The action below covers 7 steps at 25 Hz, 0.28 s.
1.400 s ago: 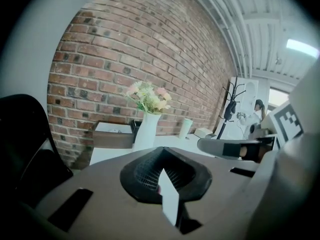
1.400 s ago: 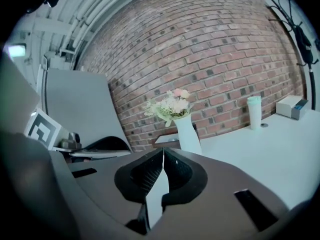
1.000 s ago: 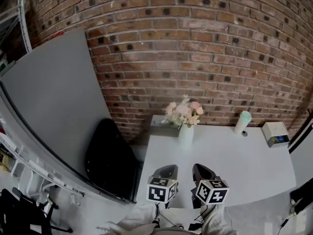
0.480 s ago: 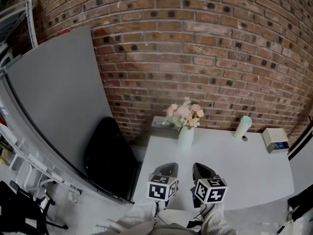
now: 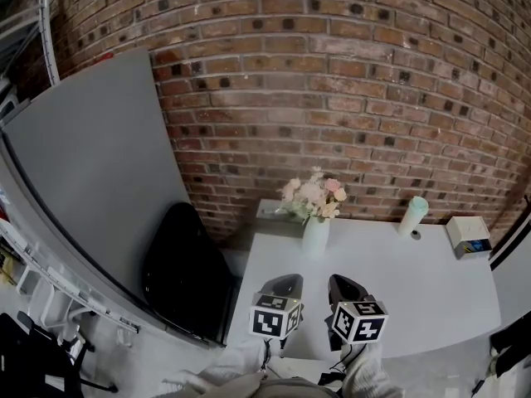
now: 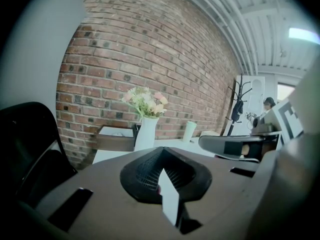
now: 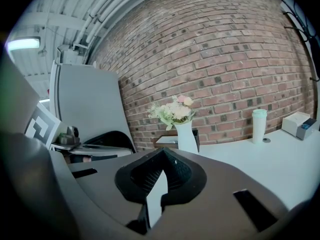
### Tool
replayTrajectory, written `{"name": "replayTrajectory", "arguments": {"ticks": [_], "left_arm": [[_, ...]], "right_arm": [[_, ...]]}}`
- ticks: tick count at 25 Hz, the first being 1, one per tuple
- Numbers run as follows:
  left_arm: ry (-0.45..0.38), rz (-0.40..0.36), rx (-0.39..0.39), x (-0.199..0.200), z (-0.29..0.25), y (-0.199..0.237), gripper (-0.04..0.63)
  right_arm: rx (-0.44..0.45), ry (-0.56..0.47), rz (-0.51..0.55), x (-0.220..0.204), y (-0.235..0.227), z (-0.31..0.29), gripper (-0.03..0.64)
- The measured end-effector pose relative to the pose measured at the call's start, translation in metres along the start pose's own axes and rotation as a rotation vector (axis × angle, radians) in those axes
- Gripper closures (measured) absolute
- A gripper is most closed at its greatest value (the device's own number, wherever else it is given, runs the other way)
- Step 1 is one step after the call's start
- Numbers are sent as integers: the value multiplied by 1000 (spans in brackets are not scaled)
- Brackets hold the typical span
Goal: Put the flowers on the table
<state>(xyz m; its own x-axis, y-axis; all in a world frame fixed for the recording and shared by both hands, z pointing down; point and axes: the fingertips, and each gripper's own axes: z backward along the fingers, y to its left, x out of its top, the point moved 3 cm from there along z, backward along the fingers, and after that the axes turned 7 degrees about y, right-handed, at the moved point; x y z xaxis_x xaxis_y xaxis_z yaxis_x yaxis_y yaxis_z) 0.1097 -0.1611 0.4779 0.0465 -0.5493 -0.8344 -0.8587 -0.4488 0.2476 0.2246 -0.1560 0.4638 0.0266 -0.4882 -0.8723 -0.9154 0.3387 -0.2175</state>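
Pink flowers [image 5: 312, 194] stand upright in a white vase [image 5: 315, 235], blooms upward (left gripper [image 5: 282, 286] and right gripper [image 5: 343, 288] jaws clenched, empty).

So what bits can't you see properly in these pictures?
- Small white box with blue print: head view, print too small to read.
- Tiny dark round thing beside the pale green cup: head view, too small to name.
- Low brown box: right gripper view, white vase hides part of it.
- Black chair: left gripper view, cut off by the left edge.
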Motion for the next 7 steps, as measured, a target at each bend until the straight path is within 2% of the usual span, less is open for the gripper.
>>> {"name": "replayTrajectory", "arguments": {"ticks": [7], "left_arm": [[-3,-5,-5,6,-4,8,591]], "right_arm": [[-6,-6,7,8,1,-7,594]]}}
